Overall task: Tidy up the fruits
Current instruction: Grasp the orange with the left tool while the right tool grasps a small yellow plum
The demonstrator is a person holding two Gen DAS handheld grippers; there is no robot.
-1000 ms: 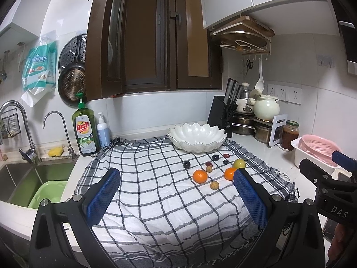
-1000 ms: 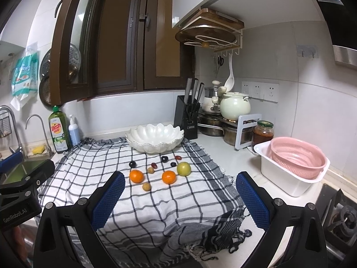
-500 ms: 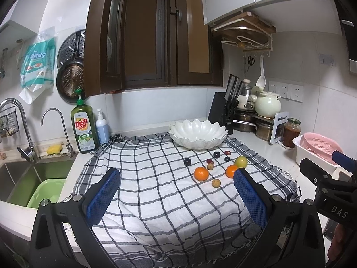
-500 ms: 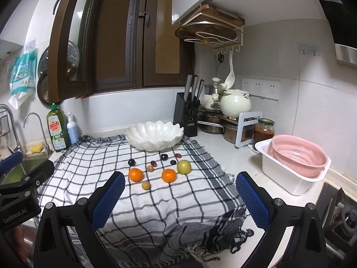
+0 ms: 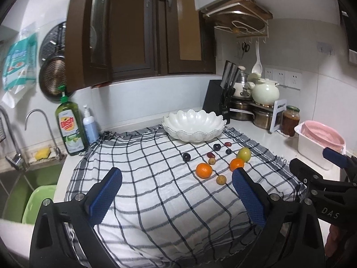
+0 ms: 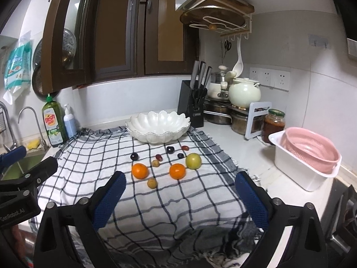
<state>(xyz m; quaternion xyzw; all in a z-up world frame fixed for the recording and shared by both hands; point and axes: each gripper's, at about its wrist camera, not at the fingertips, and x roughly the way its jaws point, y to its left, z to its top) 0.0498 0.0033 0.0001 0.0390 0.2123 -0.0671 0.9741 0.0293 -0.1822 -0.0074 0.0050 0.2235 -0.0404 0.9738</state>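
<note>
A white scalloped bowl stands empty at the back of a checked cloth. In front of it lie two oranges, a green fruit, dark plums, small red fruits and two small brown fruits. The same fruits show in the left wrist view, with an orange and the bowl. My right gripper is open and empty, short of the fruits. My left gripper is open and empty over the cloth's near part.
A sink with a green basin and a dish soap bottle are at the left. A knife block, pots, a jar and a pink colander in a white tub stand at the right.
Both grippers have edged forward towards the fruits, which now look slightly larger. Both stay open and nothing on the cloth has moved.
</note>
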